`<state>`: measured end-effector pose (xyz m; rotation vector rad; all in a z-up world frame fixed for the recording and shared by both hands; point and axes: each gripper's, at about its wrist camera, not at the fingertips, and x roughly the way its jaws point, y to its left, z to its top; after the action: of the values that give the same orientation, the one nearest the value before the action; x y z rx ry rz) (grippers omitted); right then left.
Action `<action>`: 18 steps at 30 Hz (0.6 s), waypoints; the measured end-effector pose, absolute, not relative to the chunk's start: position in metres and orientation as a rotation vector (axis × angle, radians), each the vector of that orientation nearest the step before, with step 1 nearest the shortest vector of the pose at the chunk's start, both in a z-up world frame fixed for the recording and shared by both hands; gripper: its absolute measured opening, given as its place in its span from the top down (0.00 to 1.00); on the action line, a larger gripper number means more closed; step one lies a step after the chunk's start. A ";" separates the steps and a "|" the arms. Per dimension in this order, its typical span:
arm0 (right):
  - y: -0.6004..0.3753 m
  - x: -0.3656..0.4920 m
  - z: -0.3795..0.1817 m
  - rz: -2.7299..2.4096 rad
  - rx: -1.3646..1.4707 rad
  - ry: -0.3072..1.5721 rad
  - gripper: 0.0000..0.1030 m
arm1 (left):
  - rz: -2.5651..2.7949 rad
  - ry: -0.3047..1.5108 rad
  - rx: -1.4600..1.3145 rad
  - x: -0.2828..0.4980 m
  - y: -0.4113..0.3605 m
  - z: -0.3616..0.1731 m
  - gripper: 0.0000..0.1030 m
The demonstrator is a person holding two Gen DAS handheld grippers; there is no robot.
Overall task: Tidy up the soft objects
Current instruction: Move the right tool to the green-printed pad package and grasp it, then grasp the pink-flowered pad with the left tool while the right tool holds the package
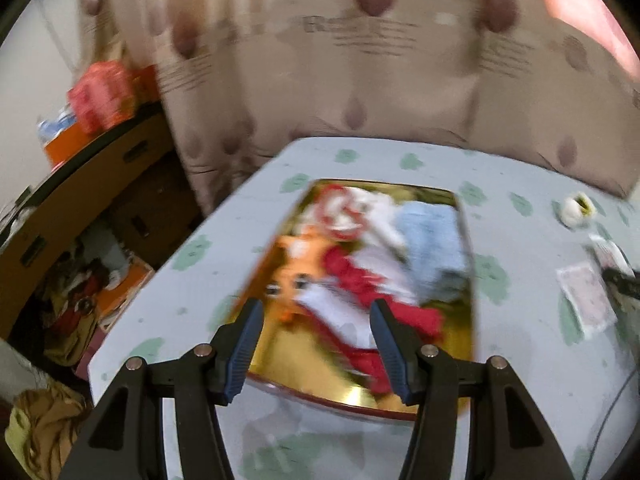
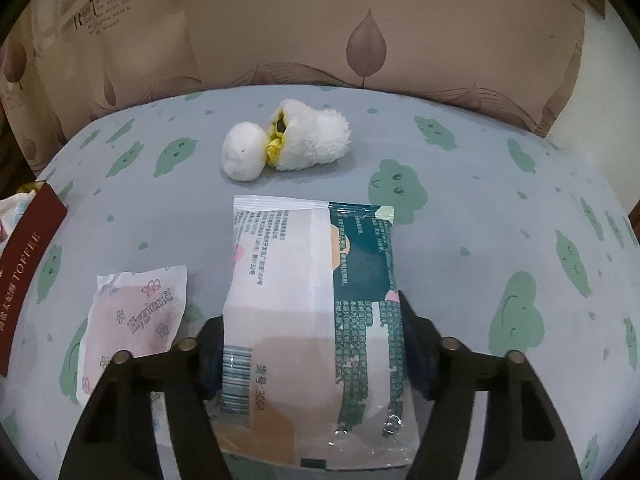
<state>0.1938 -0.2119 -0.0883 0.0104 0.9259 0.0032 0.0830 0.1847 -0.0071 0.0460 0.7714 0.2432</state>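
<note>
Blue-grey cloth printed with green trees covers the table (image 2: 460, 208), and all task items lie on it.

Right gripper (image 2: 312, 340): its jaws sit on both sides of the tissue pack (image 2: 304, 304), a white, teal and orange plastic wrapper lying flat, long axis pointing away from the camera. The fingers touch the pack's two long edges near its close end, so the pack is gripped across its width.

Surroundings, right wrist view:
- Pink sachet (image 2: 136, 316) lies flat just left of the pack, apart from it, partly under the left finger's arm.
- White plush (image 2: 286, 144) with yellow trim lies beyond the pack's far end, well apart, nothing between them.
- Dark red box (image 2: 30, 260) lettered TOFFEE stands at the left edge of the table.
- Leaf-print curtain (image 2: 360, 40) hangs behind the table.

Left gripper (image 1: 316, 344): jaws stand wide apart with nothing between the pads. It hangs above the near end of the box's gold interior (image 1: 360, 394). This view is blurred.

Box contents: an orange toy (image 1: 296, 264), red cloth (image 1: 352, 276), white cloth (image 1: 380, 208) and blue cloth (image 1: 432, 240), piled together and filling most of the interior. The near corner shows bare gold.

Left of the table, cardboard boxes (image 1: 132, 168) and clutter crowd the floor.
</note>
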 end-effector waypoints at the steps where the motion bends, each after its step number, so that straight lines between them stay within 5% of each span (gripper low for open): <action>1: -0.215 0.192 -0.088 0.006 0.015 0.923 0.41 | 0.220 0.777 0.053 0.084 0.175 -0.007 0.45; 11: -0.271 0.162 -0.086 -0.112 0.023 0.913 0.43 | -0.058 0.835 0.081 0.103 0.059 -0.002 0.45; 18: -0.310 0.140 -0.091 -0.121 0.124 0.905 0.42 | -0.250 0.974 -0.018 0.131 -0.010 -0.016 0.32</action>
<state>0.1399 -0.3096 -0.0907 0.1243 0.9054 -0.1208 0.1311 -0.0103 -0.0159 -0.0181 0.9741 -0.2501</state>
